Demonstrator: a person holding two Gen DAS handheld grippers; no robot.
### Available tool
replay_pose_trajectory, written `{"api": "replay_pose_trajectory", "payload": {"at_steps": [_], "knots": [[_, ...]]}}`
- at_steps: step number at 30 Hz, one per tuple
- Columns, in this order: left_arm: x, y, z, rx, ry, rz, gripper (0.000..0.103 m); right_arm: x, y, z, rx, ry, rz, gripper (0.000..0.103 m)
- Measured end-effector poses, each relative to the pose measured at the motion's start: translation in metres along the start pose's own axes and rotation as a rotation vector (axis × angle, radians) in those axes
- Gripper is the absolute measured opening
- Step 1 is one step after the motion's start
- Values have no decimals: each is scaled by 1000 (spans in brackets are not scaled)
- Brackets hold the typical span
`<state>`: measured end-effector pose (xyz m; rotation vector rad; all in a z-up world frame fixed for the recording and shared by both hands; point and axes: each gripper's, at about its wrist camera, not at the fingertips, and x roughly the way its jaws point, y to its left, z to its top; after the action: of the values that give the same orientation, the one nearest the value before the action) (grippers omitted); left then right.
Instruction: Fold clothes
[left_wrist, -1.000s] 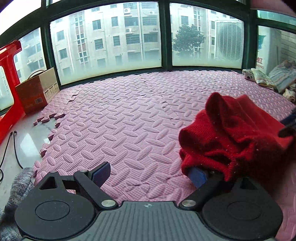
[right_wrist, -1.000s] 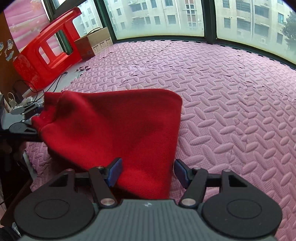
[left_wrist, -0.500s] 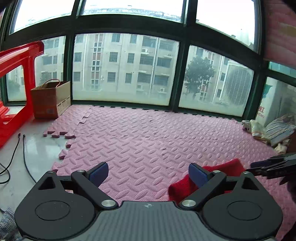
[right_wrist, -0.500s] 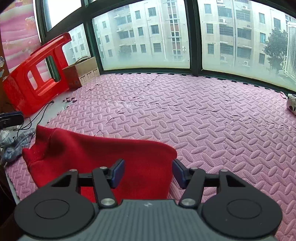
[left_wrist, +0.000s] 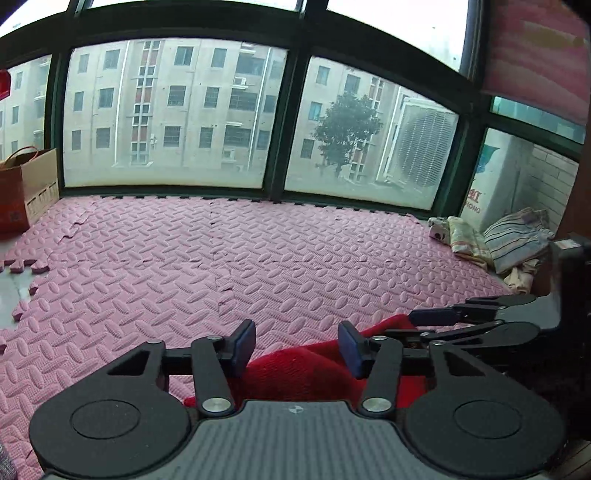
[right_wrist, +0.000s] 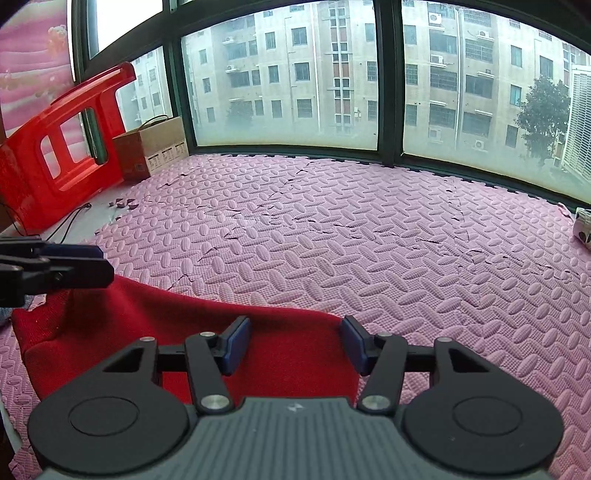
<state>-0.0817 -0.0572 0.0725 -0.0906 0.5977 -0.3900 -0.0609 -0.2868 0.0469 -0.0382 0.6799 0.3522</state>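
A red knitted garment (right_wrist: 184, 325) lies flat on the pink foam mat (right_wrist: 369, 251), close in front of both grippers. In the left wrist view the garment (left_wrist: 306, 369) shows just under and between the fingers. My left gripper (left_wrist: 297, 347) is open and empty above the garment's edge. My right gripper (right_wrist: 293, 343) is open and empty above the garment's near right corner. The left gripper also shows at the left edge of the right wrist view (right_wrist: 70, 264), above the garment's left end. The right gripper shows at the right of the left wrist view (left_wrist: 458, 321).
A pile of striped and light clothes (left_wrist: 495, 240) lies at the mat's far right corner. A red plastic stool (right_wrist: 62, 147) and a cardboard box (right_wrist: 151, 147) stand at the left by the window. Cables (right_wrist: 70, 218) lie on the bare floor left of the mat.
The red garment went from bunched and lifted to lying flat on the mat. Both grippers pulled back and tilted up over its near edge; the left gripper's jaws narrowed.
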Motion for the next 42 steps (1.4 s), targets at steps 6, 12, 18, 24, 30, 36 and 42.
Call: {"api": "replay_pose_trajectory", "payload": {"at_steps": [6, 12, 18, 24, 30, 36, 42], "knots": [[3, 19, -17, -40, 27, 23, 45, 4, 0, -7, -11, -4, -20, 55], [5, 31, -25, -100, 46, 6, 51, 5, 1, -12, -39, -4, -36, 55], [-2, 28, -19, -98, 35, 10, 57, -16, 9, -4, -48, -47, -6, 55], [-9, 29, -11, -113, 11, 26, 87, -34, 37, -3, -89, -65, 95, 56], [-13, 25, -6, -106, -4, 32, 103, -39, 54, -9, -94, -75, 141, 57], [-10, 25, -7, -96, 15, 33, 103, -43, 72, -16, -100, -85, 187, 57], [-6, 30, -11, -115, 36, 45, 103, -48, 87, -21, -100, -96, 227, 57]]}}
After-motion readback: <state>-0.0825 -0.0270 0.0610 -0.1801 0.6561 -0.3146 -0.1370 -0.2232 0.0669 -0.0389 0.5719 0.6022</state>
